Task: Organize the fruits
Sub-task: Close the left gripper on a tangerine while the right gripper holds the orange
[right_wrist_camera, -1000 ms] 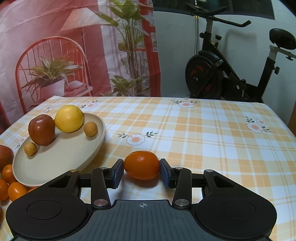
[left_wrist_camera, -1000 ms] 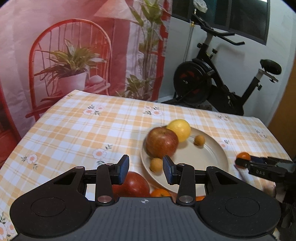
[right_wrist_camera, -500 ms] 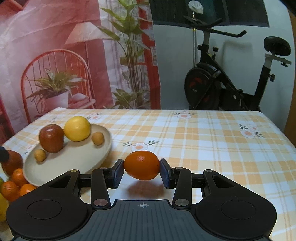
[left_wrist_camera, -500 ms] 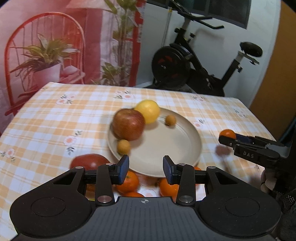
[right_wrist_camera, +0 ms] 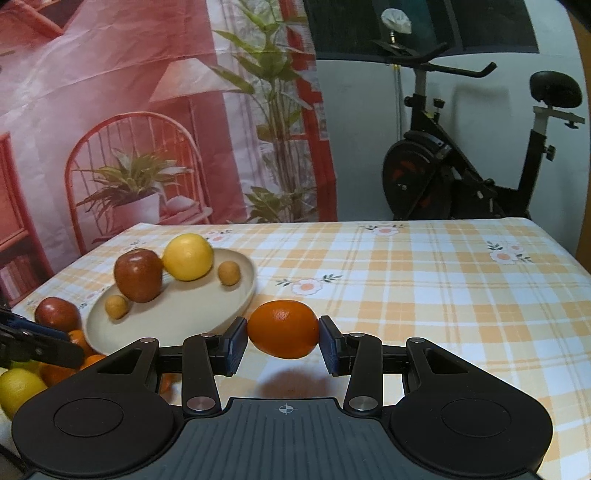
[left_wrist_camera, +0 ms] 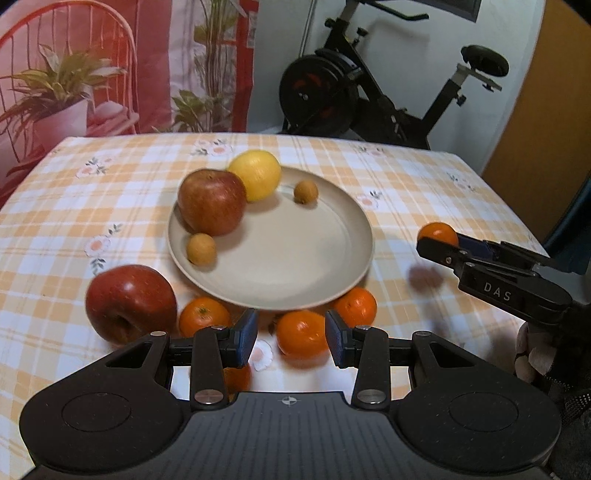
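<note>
apples (left_wrist_camera: 211,201) on plate (left_wrist_camera: 295,273), oranges (left_wrist_camera: 301,334) in front

the surface (right_wrist_camera: 424,280) wears an orange-and-white plaid cloth printed with small flowers. behind it on the left hangs a printed backdrop (right_wrist_camera: 110,110) in reds and pinks, picturing a wire chair, a potted plant, a lampshade and tall leafy stems. to the right of the backdrop the wall (right_wrist_camera: 362,147) is plain white, with a dark window (right_wrist_camera: 443,26) above. a black exercise bike (right_wrist_camera: 461,177) stands against that wall. in the left wrist view an orange-brown panel (left_wrist_camera: 546,110) fills the far right edge.
</note>
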`<state>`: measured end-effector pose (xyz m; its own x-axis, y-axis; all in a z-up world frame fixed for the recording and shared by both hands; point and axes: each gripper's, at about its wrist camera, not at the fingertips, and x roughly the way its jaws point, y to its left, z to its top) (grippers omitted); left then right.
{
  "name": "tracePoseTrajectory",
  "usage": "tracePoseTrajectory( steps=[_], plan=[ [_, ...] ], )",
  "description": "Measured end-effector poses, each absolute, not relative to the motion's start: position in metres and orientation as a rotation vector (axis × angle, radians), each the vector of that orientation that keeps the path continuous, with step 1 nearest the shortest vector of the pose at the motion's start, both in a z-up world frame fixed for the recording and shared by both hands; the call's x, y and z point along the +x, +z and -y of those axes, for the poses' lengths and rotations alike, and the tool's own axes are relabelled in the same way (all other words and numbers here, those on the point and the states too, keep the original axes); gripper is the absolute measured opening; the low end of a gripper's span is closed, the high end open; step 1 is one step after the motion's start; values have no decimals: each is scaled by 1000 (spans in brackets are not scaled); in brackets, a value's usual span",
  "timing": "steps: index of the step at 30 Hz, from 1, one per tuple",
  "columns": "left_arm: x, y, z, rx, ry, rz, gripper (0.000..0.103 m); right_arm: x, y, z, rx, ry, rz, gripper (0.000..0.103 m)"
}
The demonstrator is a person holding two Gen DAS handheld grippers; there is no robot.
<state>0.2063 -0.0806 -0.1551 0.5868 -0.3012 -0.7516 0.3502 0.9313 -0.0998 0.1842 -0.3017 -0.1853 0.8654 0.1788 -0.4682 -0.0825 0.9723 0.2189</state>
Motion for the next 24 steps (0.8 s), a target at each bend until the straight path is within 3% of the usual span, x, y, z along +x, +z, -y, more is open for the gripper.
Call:
tracePoseTrajectory(
  steps=[24],
  plan=[
    [209, -170, 101, 126, -390, -923, 44, 178, -184, 294, 206, 173, -493, 38]
  ],
)
